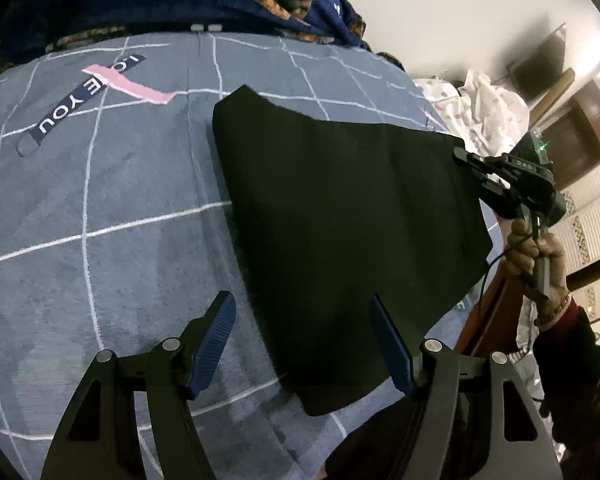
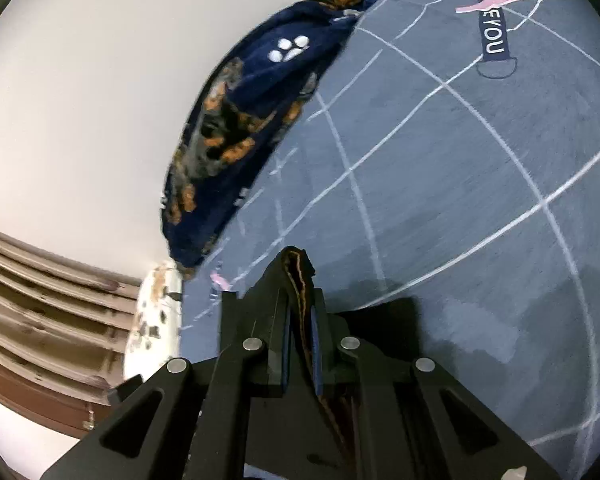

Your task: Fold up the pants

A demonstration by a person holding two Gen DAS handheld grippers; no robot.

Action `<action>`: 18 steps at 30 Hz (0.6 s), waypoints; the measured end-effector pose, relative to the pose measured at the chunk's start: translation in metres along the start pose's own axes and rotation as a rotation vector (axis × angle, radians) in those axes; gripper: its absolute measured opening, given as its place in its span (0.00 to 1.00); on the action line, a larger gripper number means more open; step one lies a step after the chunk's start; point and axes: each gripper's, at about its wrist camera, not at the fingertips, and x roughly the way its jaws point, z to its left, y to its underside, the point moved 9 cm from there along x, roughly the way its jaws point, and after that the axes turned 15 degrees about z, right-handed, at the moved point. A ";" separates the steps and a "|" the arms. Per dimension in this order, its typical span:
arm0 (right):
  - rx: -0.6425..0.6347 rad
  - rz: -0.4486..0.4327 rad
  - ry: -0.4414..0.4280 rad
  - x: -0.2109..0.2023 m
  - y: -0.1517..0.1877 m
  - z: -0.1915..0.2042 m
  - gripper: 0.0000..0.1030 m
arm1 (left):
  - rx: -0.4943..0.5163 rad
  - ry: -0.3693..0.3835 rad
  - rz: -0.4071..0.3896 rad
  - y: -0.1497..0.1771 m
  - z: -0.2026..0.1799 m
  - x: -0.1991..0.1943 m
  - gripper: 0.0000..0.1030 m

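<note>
Black pants [image 1: 340, 240] lie folded across centre and right of the left wrist frame, flat on the grey checked bed cover [image 1: 100, 220]. Soft, limp cloth, several layers thick; I judge it light but prone to sag and slip out of fold. My right gripper [image 2: 300, 332] has its jaws nearly closed, pinching a stacked edge of the pants, at the far right corner in the left view. My left gripper [image 1: 304, 340] hangs over the near edge, jaws well apart, holding nothing. Best hold, I reckon: corners, all layers together
</note>
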 end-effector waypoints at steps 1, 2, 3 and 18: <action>-0.002 0.001 0.007 0.002 -0.002 -0.006 0.09 | -0.002 -0.001 0.005 0.000 0.001 0.002 0.68; 0.001 0.006 0.013 0.006 -0.003 -0.013 0.09 | -0.008 0.001 0.012 0.000 0.002 0.006 0.68; 0.008 0.007 0.012 0.009 -0.004 -0.018 0.09 | -0.015 0.003 0.020 0.001 0.003 0.008 0.68; 0.122 -0.024 -0.071 -0.051 0.120 -0.032 0.26 | -0.013 0.031 0.027 -0.005 -0.009 0.014 0.68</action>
